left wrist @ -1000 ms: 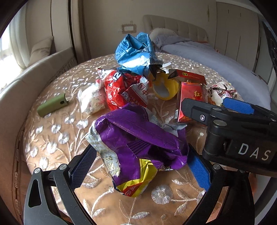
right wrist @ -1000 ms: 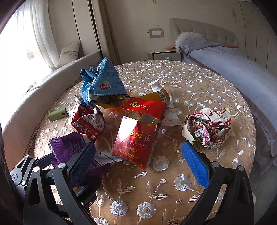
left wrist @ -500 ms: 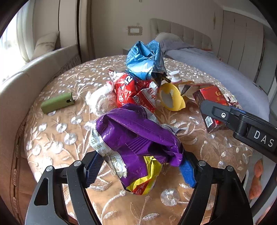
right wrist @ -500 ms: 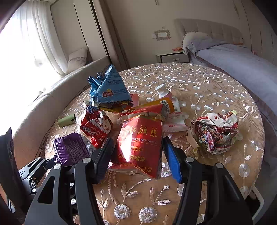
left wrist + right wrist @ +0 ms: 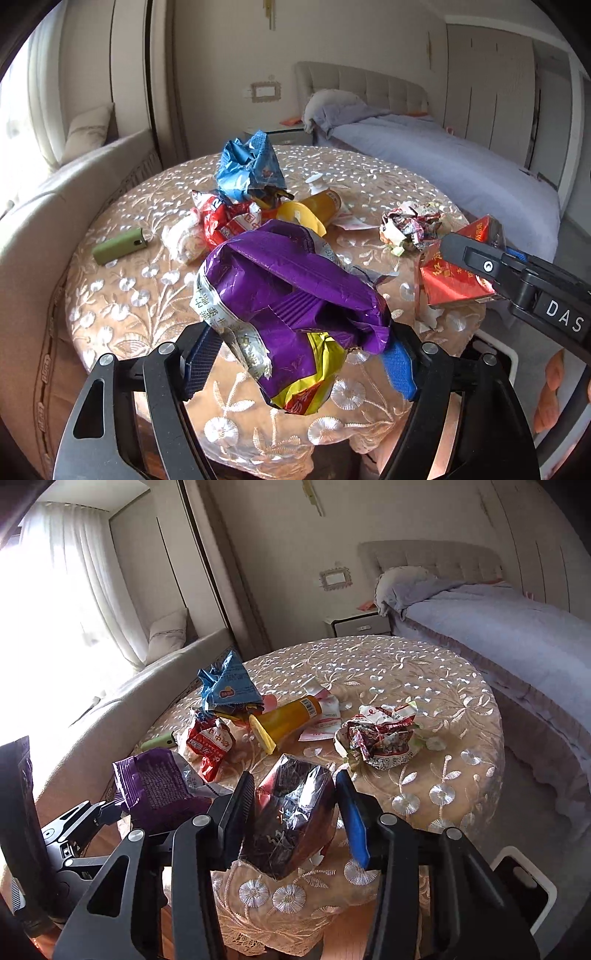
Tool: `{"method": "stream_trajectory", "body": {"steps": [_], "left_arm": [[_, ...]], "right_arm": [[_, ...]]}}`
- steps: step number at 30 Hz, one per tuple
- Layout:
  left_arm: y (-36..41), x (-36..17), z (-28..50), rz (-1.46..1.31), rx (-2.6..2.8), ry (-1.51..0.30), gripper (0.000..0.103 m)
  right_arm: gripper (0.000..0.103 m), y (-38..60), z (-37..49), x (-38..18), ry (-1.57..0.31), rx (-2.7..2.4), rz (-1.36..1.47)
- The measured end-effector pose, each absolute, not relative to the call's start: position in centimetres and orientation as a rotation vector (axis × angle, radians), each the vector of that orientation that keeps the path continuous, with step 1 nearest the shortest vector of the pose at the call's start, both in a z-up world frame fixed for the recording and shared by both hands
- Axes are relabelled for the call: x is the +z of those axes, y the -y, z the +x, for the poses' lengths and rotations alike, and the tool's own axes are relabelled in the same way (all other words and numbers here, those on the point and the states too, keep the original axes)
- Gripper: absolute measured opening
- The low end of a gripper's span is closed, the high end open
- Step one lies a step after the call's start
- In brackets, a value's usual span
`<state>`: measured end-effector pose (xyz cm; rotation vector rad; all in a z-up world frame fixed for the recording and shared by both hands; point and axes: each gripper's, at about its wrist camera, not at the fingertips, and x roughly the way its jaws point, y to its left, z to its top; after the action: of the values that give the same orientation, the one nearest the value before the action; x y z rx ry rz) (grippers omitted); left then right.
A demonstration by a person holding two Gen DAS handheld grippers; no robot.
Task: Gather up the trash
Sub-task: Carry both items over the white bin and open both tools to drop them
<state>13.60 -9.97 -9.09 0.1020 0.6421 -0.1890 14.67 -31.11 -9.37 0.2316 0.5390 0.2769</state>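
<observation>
Red carton (image 5: 291, 812) now lifted off table (image 5: 424, 686), clamped in right gripper (image 5: 295, 812).

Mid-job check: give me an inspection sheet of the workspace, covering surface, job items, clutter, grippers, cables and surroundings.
Surface: round table under an embroidered cloth.
Job's things: purple snack bag and red carton held off the table; on it lie a blue bag, red wrapper, orange bottle and crumpled wrapper ball.
Clutter: green lighter-like item; white wad.
Grippers: left gripper shut on the purple snack bag; right gripper shut on the red carton.
Cables: nothing seen.
Surroundings: bed, nightstand, curtained window, white-rimmed bin by the table.
</observation>
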Motion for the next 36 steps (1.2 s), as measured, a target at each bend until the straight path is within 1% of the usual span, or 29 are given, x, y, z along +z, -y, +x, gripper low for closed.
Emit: {"method": "stream_trajectory", "body": {"steps": [8,14,20,27,36], "left_arm": [[15.3,-8.0,11.4,0.175,-0.298,-0.6,0.075],[21.3,-8.3,9.5,0.253,-0.433,-0.587,0.075],[27.4,-10.1,8.5,0.336,-0.577,-0.616,0.075],[34.0,-14.8,9.5,0.496,-0.769,-0.698,0.075],[41.7,-24.6,12.5,0.717,-0.902,-0.932,0.075]], "right_arm": [[0.047,36.3,9.3,-8.1,-0.452,0.158,0.199],[0.047,40.5,6.2,-8.2,-0.451,0.054,0.169],[0.047,44.7,3.9,-9.5,-0.472,-0.033,0.156],[0.047,48.8,3.4,-13.5,-0.553,-0.092,0.086],[0.047,52.4,5.8,-21.7,-0.734,-0.037,0.027]]}}
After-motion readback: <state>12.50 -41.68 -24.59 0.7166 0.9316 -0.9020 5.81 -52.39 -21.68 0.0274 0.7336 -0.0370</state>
